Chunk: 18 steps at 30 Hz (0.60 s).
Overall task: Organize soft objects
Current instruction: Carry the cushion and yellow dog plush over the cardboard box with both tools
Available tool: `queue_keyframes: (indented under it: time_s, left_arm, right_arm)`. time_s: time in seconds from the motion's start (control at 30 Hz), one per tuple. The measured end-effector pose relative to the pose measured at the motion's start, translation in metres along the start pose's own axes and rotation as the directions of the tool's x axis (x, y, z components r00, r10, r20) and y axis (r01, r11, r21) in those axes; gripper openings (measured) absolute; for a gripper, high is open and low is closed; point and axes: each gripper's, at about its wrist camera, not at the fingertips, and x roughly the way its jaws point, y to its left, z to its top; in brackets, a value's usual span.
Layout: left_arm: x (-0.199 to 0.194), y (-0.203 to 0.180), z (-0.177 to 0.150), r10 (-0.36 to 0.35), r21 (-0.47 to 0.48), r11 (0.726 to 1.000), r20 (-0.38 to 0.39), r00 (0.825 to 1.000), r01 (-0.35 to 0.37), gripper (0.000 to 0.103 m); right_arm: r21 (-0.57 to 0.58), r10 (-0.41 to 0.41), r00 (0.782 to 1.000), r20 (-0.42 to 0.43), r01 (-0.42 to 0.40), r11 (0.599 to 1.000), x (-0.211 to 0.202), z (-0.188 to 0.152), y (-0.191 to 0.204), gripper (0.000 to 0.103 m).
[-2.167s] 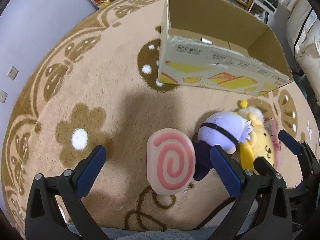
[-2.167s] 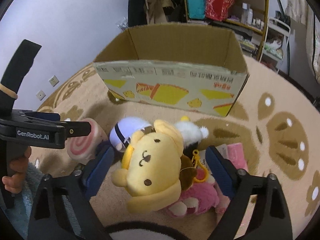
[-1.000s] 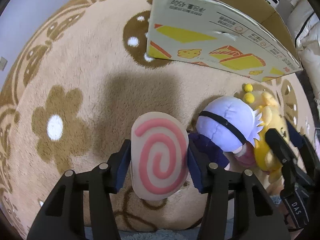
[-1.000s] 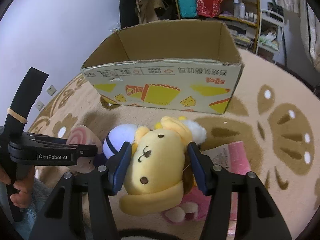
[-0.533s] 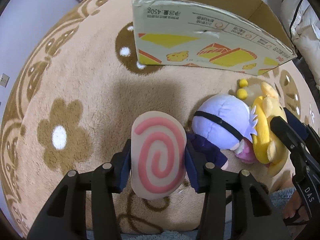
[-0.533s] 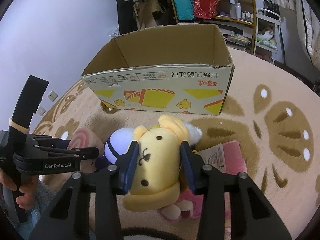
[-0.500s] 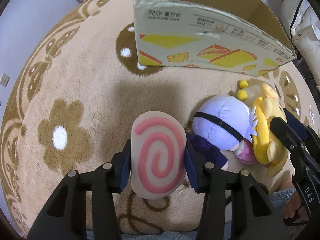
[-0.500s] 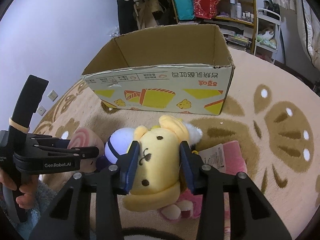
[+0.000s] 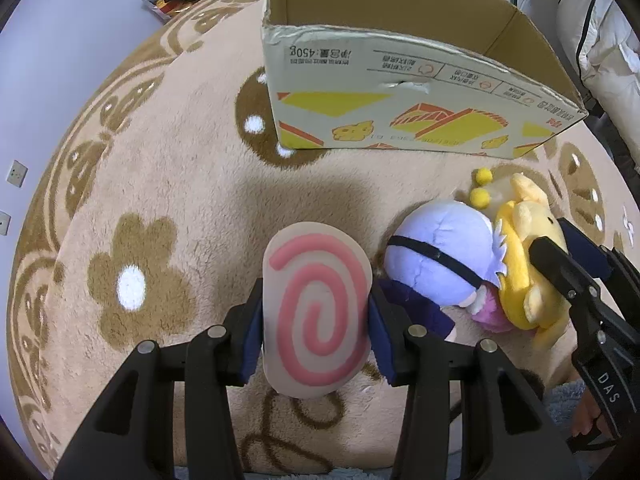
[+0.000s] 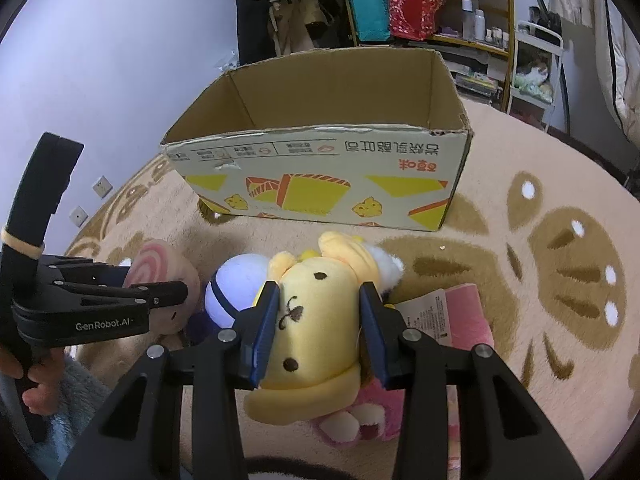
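Observation:
My left gripper (image 9: 316,320) is shut on a round swirl plush (image 9: 316,312), beige with a pink spiral, held just above the rug. My right gripper (image 10: 320,316) is shut on a yellow dog plush (image 10: 316,324); it shows at the right of the left wrist view (image 9: 528,264). A purple-headed doll (image 9: 440,260) lies between the two plushes. A pink plush (image 10: 360,416) lies under the yellow one. An open cardboard box (image 10: 320,184) stands upright beyond them; it also shows in the left wrist view (image 9: 400,92).
Everything rests on a beige rug with brown flower patterns (image 9: 160,184). A pink packet with a paper tag (image 10: 460,312) lies right of the yellow plush. Shelves with bags and bottles (image 10: 420,12) stand behind the box. A wall with sockets (image 10: 102,186) is at the left.
Both grippers have closed from open onto their plushes, the left on the swirl plush and the right on the yellow dog, and both have since lifted slightly toward the box.

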Motion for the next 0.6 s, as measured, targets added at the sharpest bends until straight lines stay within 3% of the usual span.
queue_keyframes:
  time_s: [0.17, 0.6]
  left_arm:
    - [-0.005, 0.01, 0.001, 0.051, -0.033, 0.998, 0.029, 0.998, -0.05, 0.044]
    - [-0.036, 0.016, 0.006, 0.051, -0.059, 0.997, 0.179, 0.982, -0.041, 0.042]
  right_arm:
    - [0.029, 0.008, 1.0, 0.002, -0.008, 1.0, -0.001, 0.0, -0.005, 0.042]
    - [0.04, 0.033, 0.999, 0.041, -0.035, 0.999, -0.01, 0.003, -0.005, 0.042]
